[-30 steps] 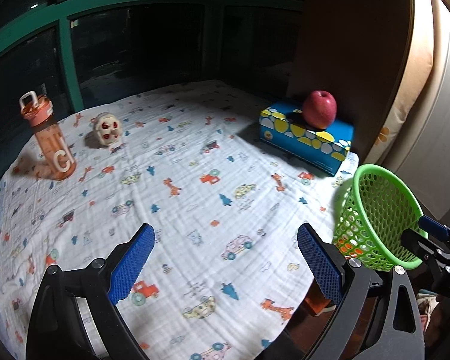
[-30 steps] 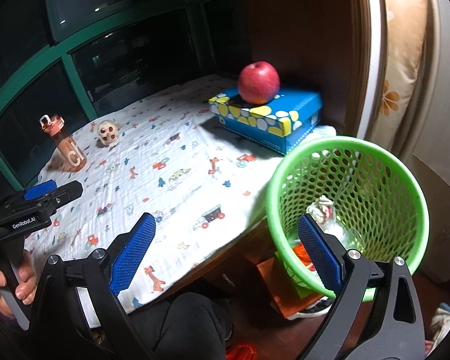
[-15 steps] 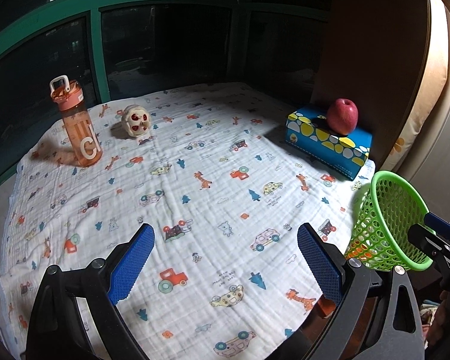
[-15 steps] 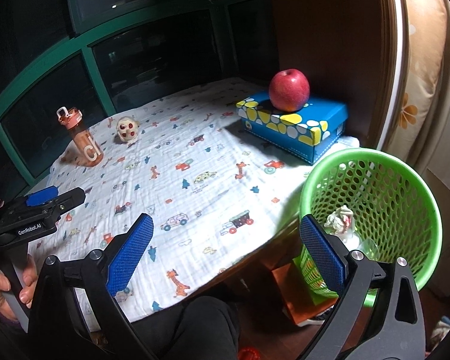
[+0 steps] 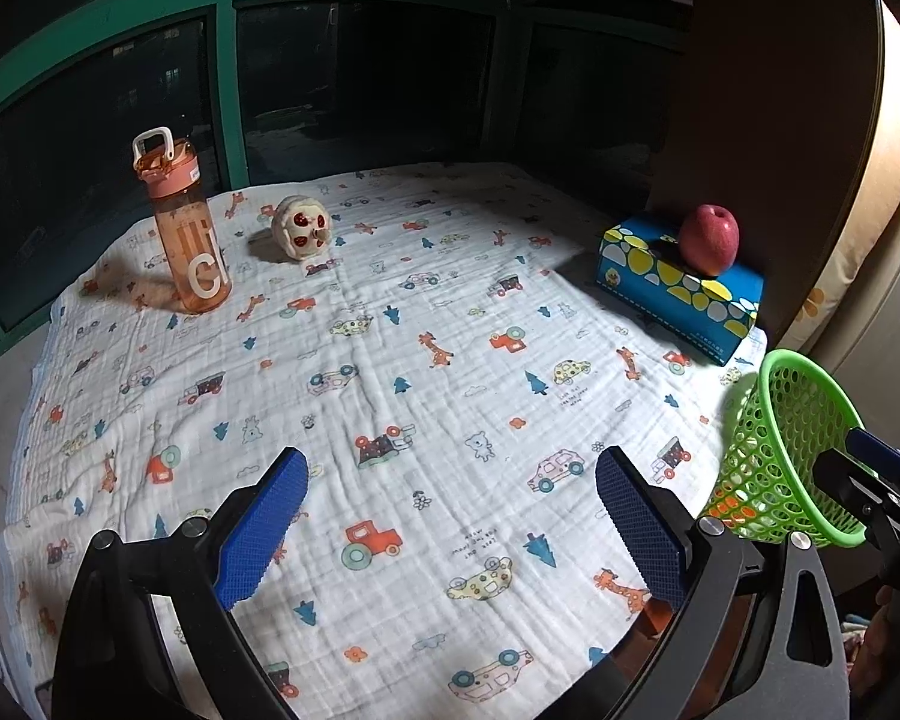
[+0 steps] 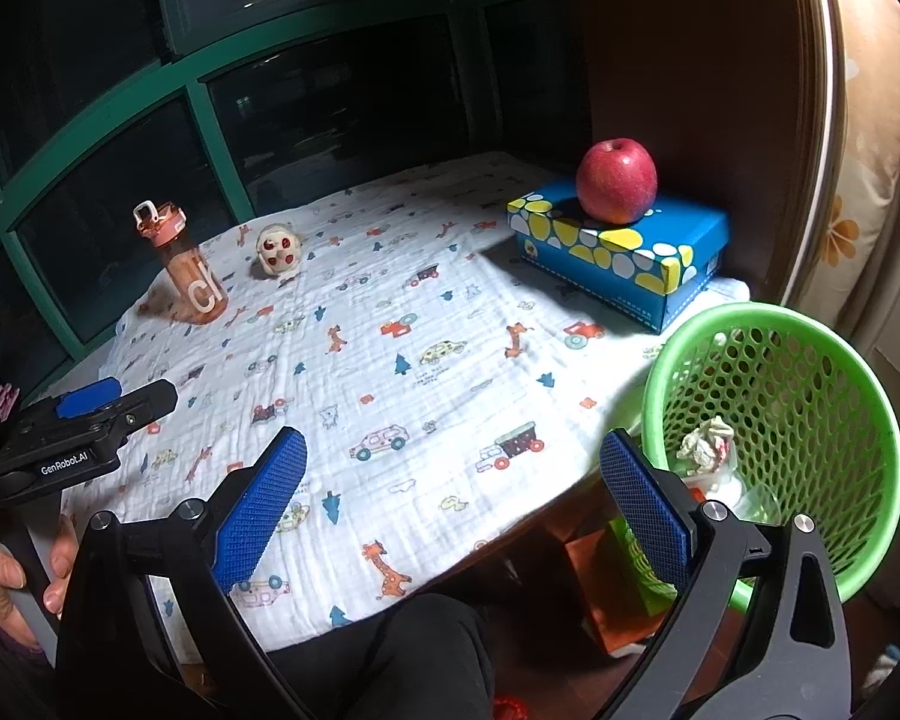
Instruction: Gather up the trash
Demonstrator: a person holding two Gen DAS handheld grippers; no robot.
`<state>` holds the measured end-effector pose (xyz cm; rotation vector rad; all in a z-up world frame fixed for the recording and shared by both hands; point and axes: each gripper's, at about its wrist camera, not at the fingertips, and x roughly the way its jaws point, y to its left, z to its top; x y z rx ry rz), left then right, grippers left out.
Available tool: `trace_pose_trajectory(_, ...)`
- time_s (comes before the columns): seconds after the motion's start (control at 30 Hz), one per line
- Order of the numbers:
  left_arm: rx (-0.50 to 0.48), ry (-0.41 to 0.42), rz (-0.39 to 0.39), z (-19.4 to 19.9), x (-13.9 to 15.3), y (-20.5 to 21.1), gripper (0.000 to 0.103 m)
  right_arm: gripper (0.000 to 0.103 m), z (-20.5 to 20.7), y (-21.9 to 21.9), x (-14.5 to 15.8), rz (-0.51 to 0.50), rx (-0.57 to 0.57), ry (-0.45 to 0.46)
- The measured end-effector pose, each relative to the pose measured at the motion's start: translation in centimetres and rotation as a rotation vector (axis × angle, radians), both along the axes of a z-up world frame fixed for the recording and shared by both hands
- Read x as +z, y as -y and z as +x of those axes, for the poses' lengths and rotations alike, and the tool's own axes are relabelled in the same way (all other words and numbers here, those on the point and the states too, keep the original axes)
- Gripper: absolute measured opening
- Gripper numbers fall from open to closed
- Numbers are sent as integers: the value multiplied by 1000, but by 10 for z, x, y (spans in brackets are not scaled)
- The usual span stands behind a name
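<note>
Left hand-held gripper [image 5: 450, 516]: jaws spread wide, nothing between the blue pads, poised above the near part of the worktop [image 5: 390, 360], which is covered by a white cloth printed with cars, giraffes and trees. Right hand-held gripper [image 6: 450, 504]: jaws likewise spread wide and empty, held over the worktop's near right edge; its right finger stands in front of the rim of the green mesh basket [image 6: 810, 396].

The basket sits off the right edge of the worktop, below the level of the cloth, tilted with its mouth toward the cameras. Inside it lies a crumpled wad of white paper trash [image 6: 705, 441] on top of other pale scraps that are too indistinct to identify. In the left wrist view the basket [image 5: 780, 450] appears at the far right, next to the body of the right hand-held gripper.

Other items on the cloth: an orange translucent water bottle [image 5: 186, 228], upright at the far left; just beside it, a small cream toy with red spots [image 5: 300, 228]; at the far right, a blue box with yellow and white spots [image 6: 618, 252], with a red apple [image 6: 615, 189] resting on its top. Dark green-framed windows [image 5: 228, 90] stand behind the worktop.
</note>
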<state>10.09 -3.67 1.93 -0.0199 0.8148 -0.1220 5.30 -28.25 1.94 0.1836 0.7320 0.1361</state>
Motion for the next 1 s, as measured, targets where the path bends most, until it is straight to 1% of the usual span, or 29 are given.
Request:
trace_pose_trajectory(0.4, 20, -12, -3, 0, -2, -4, 93, 97, 2, -5, -2, 8, 14, -3)
trace_pose_trajectory(1.0, 27, -8, 4, -1, -1, -6, 93, 97, 4, -8, -4, 14, 29, -7)
